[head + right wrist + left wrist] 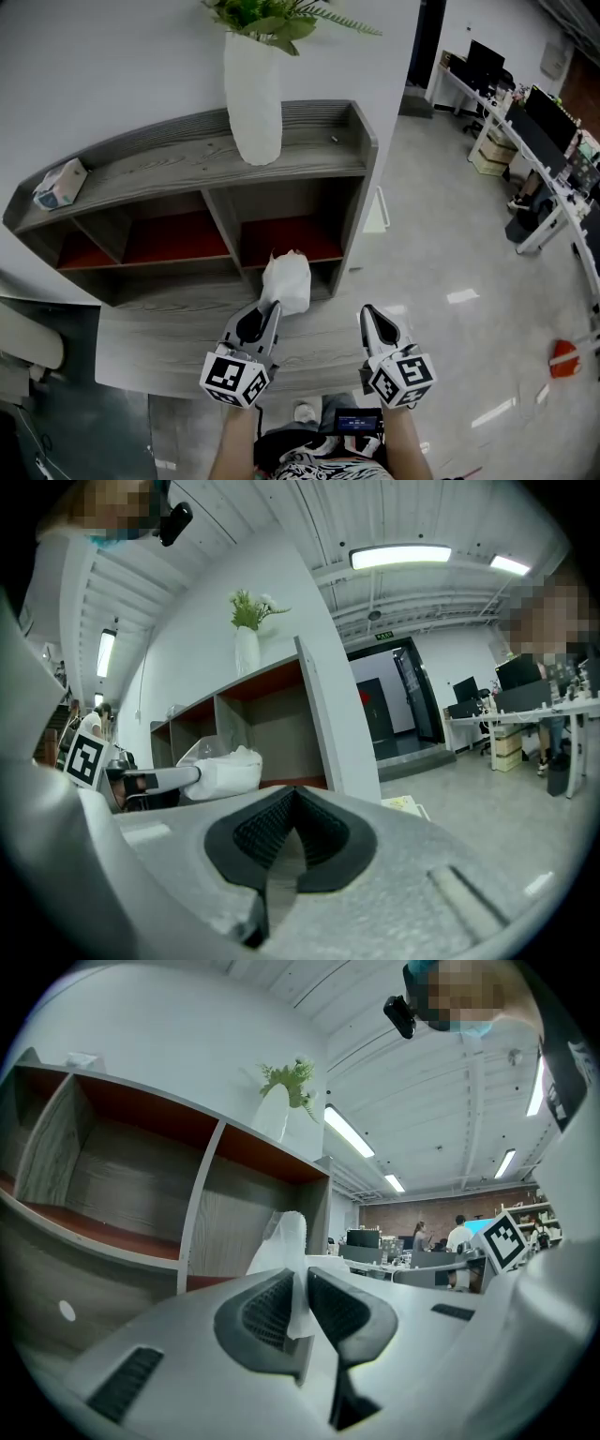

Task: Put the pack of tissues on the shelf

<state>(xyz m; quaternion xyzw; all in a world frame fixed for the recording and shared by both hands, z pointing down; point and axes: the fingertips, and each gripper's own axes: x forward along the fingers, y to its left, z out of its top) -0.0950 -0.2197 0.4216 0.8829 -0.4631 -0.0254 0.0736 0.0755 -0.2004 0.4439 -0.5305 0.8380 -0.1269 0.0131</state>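
Grey wood-grain boards make up the shelf, which stands against a white wall with two open compartments lined in red under its top board and a broad ledge running along its front. On the top board stands a tall white vase with a green plant in it, and well to the left of that, near the end of the board, lies a small box. Off to the right, across the pale floor, desks with dark monitors line the room. The pack, white and soft-looking, sits in front of the mouth of the right compartment, above the ledge, and whether its underside touches the ledge cannot be told. The left gripper has it by the near end: in the left gripper view the two ribbed pads stand only a sliver apart, pinching a thin white flap of the pack between them, with the rest of the pack rising beyond the tips toward the shelf. The right gripper hangs just beside it to the right, over the ledge and apart from the pack; in the right gripper view its jaws are pressed together at the tips with nothing between them, and the pack shows off to the left at the end of the left gripper
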